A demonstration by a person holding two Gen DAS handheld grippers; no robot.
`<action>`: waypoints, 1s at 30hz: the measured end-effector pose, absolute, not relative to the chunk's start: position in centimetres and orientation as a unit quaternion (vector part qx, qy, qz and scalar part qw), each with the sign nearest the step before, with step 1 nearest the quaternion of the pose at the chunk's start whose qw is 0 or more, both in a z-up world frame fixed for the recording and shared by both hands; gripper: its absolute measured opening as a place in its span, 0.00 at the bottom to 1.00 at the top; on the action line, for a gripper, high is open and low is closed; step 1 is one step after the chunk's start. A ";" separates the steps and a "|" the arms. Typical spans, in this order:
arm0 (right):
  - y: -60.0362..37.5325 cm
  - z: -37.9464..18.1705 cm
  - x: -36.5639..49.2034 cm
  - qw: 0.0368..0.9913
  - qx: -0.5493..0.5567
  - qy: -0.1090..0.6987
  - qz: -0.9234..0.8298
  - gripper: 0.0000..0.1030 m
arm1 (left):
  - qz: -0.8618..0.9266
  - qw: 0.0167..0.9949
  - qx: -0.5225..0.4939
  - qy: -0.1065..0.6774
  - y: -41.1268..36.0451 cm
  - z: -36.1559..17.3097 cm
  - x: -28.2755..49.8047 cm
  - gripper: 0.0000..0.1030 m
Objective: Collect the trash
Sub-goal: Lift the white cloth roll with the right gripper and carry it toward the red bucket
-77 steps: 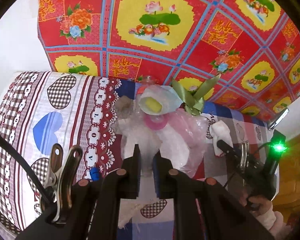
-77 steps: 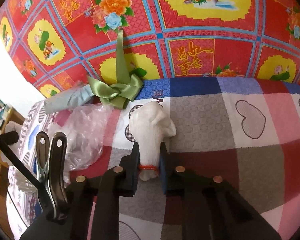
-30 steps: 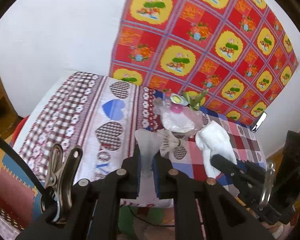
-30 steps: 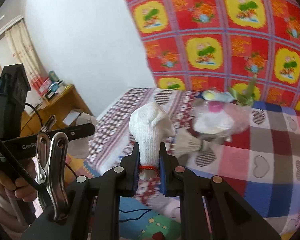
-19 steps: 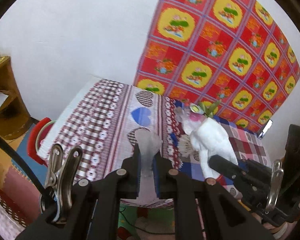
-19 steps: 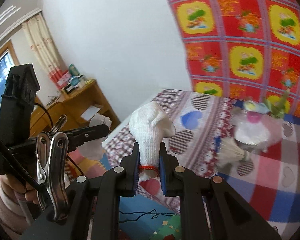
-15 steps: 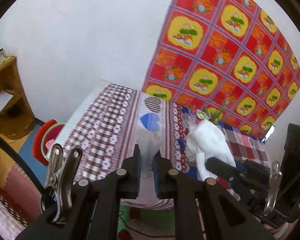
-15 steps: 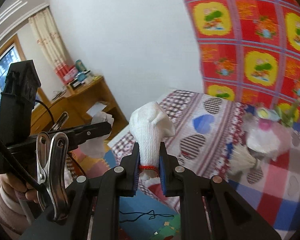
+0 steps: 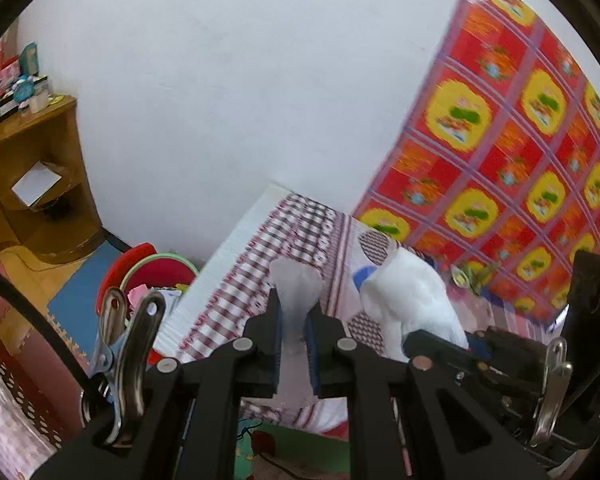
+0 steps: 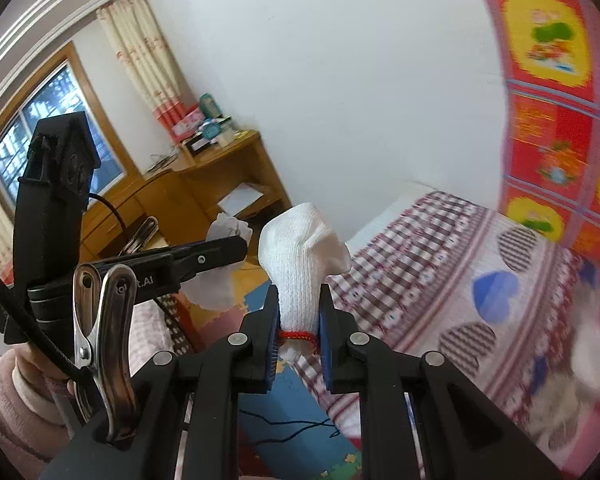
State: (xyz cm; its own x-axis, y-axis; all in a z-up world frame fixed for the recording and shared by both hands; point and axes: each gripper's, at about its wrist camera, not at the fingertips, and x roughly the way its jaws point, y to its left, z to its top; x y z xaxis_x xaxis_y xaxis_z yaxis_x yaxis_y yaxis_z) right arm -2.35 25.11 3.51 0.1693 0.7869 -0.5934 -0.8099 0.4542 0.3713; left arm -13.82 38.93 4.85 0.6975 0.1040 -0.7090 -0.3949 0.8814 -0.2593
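- The red patterned wall cloth smears with motion blur at the right of both views; its small motifs cannot be read.
- The trash pile on the bed, right edge of the right wrist view, is a blur.
- The red bin, lower left of the left wrist view, is partly hidden by the bed and the metal clip.
- A pink sleeve is cut off at the lower left corner.

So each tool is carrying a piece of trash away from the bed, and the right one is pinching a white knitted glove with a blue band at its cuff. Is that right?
Almost. The right tool does pinch the white knitted glove, but the band at its cuff is red, not blue; the right wrist view shows it. The left tool carries a clear plastic scrap.
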 end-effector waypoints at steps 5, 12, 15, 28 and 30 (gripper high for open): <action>29.1 2.9 -0.7 0.746 -0.037 0.383 0.544 0.17 | 0.170 0.893 -0.215 0.357 42.4 4.1 -13.1 0.10; 34.2 2.2 0.3 0.726 -0.056 0.390 0.564 0.17 | 0.206 0.880 -0.229 0.361 46.8 2.8 -13.1 0.10; 36.4 2.0 0.5 0.721 -0.057 0.390 0.570 0.17 | 0.213 0.879 -0.222 0.364 48.5 2.3 -13.1 0.10; 46.7 -1.4 2.0 0.717 -0.063 0.436 0.539 0.17 | 0.175 0.867 -0.256 0.391 57.6 -2.5 -11.7 0.10; 48.3 -2.3 2.5 0.718 -0.066 0.445 0.531 0.17 | 0.169 0.864 -0.261 0.396 59.0 -3.4 -11.4 0.10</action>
